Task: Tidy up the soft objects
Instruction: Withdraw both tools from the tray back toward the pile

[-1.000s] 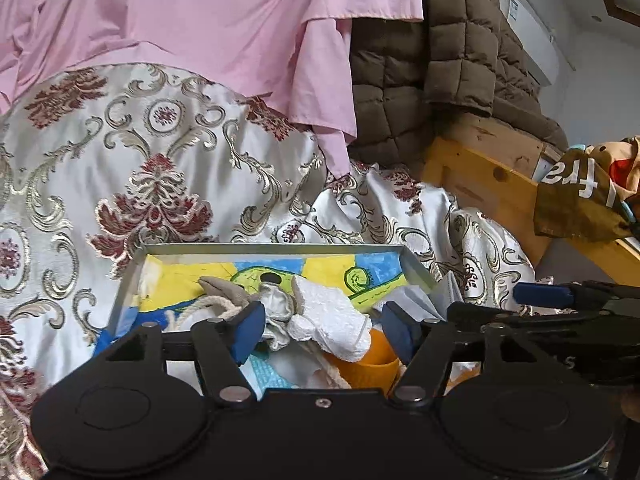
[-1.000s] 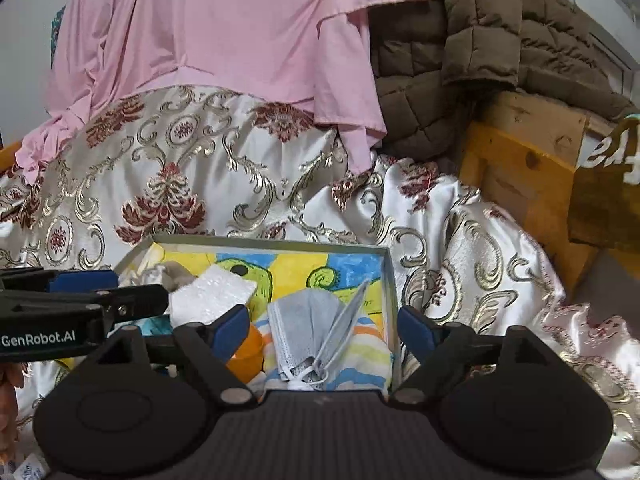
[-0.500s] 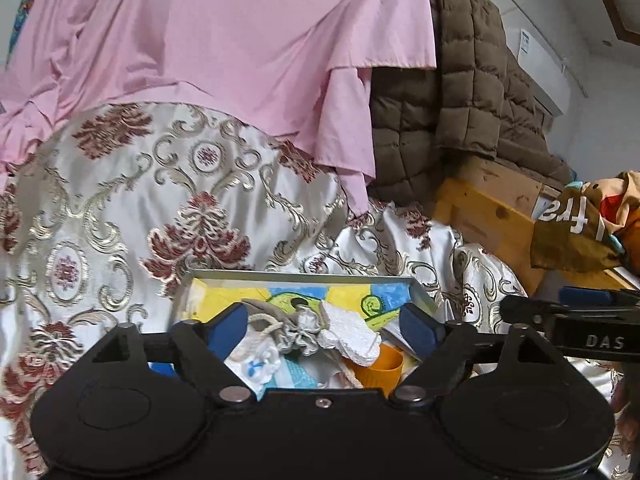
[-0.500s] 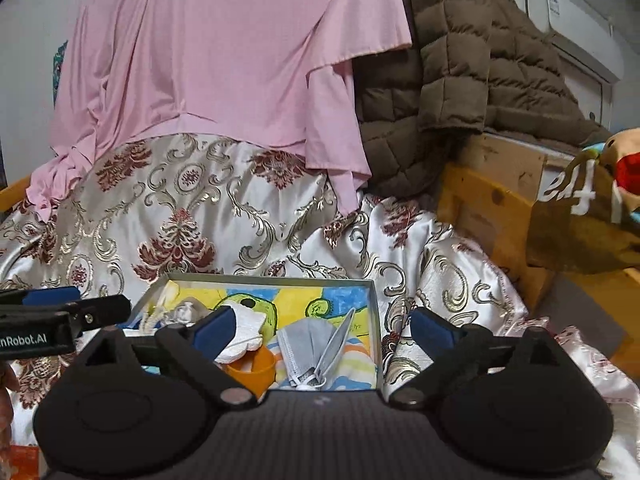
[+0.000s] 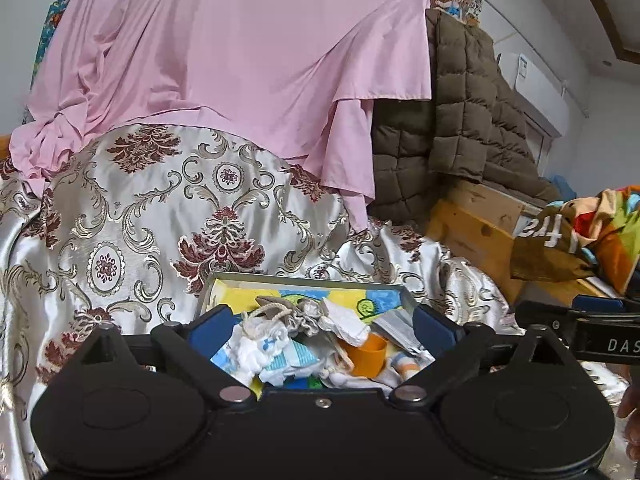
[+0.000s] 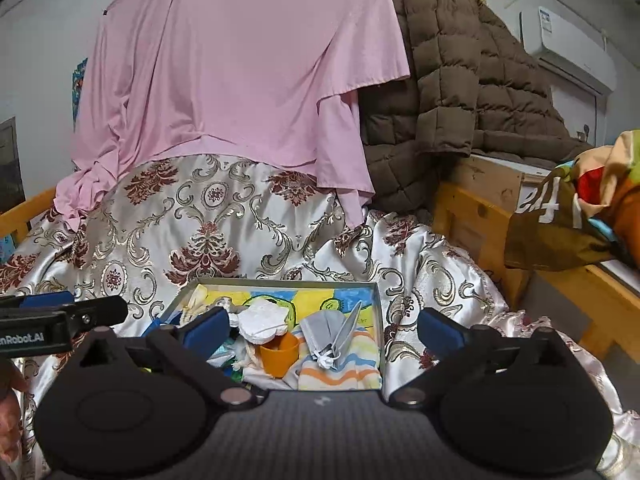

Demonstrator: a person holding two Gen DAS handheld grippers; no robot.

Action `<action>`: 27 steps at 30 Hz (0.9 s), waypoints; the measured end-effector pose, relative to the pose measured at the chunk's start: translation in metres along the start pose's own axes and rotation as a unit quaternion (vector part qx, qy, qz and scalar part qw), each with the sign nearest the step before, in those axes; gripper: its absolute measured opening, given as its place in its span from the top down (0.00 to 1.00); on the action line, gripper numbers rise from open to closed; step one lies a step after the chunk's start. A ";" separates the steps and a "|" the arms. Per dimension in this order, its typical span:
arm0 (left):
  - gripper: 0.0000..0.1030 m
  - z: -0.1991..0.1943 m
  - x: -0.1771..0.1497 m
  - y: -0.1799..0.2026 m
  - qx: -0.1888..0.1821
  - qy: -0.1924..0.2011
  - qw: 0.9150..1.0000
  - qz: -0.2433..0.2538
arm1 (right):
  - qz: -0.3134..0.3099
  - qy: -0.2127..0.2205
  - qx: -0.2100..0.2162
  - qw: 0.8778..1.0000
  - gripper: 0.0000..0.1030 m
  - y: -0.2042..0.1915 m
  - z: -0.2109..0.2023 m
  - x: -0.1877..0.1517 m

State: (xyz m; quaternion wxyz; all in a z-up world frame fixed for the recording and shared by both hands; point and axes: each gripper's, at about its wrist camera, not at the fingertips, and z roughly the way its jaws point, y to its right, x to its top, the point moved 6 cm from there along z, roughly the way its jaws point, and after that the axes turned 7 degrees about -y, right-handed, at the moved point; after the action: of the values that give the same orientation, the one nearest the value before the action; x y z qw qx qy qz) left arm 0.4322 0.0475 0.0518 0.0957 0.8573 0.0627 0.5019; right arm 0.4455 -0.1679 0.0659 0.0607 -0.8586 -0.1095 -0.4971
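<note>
Left wrist view: the left tool [image 5: 320,326] is held with its blue pads spread wide and nothing between them, framing the shallow tray [image 5: 308,280] that rests on the brocade bedcover [image 5: 160,216]. The soft objects are gathered inside the tray, presumably so that they stay in one container: a drawstring pouch [image 5: 288,312] at the middle, a white crumpled cloth [image 5: 344,320] beside it, a patterned white bundle [image 5: 260,344] nearer the camera, and a grey face mask [image 5: 394,328] at the right. An orange cup [image 5: 366,354] (a hard item among the soft ones) stands among them. The other tool's black arm enters at the right edge.

Right wrist view: the right tool [image 6: 323,328] is likewise wide and empty, hovering short of the tray's near edge. The face mask [image 6: 332,326] is seen lying on a striped cloth [image 6: 340,368] in the tray's right part, the white cloth [image 6: 262,318] just left of it, touching the cup [image 6: 279,354]. A pink sheet [image 6: 240,80] and a brown quilted coat [image 6: 460,92] hang behind, well apart from the tray. Both tools are judged to be placed for choosing an item, no grasp yet being made.
</note>
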 end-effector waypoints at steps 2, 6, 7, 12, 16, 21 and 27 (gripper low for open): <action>0.03 -0.010 -0.002 0.002 -0.002 0.005 1.000 0.001 | 0.001 0.003 0.001 1.000 0.00 0.000 -0.010 -0.003; 0.01 -0.031 -0.004 0.005 -0.004 0.018 1.000 0.004 | 0.001 0.012 0.004 1.000 0.00 -0.003 -0.031 -0.007; 0.01 -0.036 -0.005 0.006 -0.004 0.020 1.000 0.006 | 0.001 0.014 0.004 1.000 0.00 -0.004 -0.036 -0.007; 0.01 -0.061 -0.008 0.012 -0.002 0.031 0.999 0.011 | 0.004 0.024 0.011 1.000 0.00 -0.009 -0.060 -0.014; 0.01 -0.080 -0.010 0.013 0.002 0.040 0.999 0.014 | 0.003 0.031 0.010 0.999 0.00 -0.012 -0.077 -0.019; 0.01 -0.102 -0.015 0.016 0.008 0.051 0.998 0.023 | 0.010 0.037 0.013 0.999 0.00 -0.014 -0.097 -0.026; 0.01 -0.127 -0.029 0.022 0.012 0.061 0.997 0.035 | 0.014 0.041 0.015 0.999 0.00 -0.017 -0.119 -0.041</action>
State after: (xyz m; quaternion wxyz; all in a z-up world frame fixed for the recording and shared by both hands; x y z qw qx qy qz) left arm 0.3073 0.0334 0.0931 0.0634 0.8277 0.0442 0.5558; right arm 0.3218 -0.1823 0.0900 0.0851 -0.8382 -0.1023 -0.5289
